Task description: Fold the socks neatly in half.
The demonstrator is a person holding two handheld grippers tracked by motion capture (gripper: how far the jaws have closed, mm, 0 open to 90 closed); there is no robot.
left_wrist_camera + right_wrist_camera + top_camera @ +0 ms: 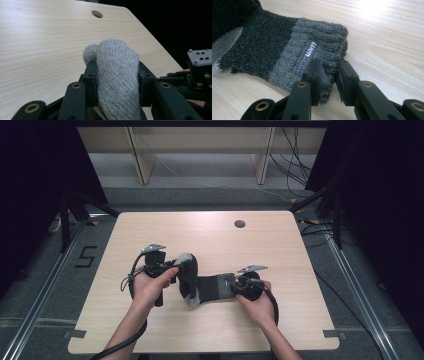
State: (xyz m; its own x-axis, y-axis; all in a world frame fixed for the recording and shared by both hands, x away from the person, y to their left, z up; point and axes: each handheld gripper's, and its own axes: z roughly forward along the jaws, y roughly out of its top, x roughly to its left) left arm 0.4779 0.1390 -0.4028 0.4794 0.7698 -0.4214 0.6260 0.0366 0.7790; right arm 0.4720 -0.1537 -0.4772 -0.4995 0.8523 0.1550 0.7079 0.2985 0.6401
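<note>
A: Sock (200, 287) status: it lies near the front of the counter (210, 232), between both hands, toe end lifted and curled over.

B: Grips?

A: Left gripper (113, 82) has its jaws pinching the pale grey toe. Right gripper (329, 80) has its jaws pressed on the ribbed cuff edge, just beside the label (305, 58), with the cuff resting on the counter.

B: Step in hand?

A: By my judgement, folding toe toward cuff. The next move calls for carrying the toe across and laying it on the cuff while the right grip anchors.
</note>
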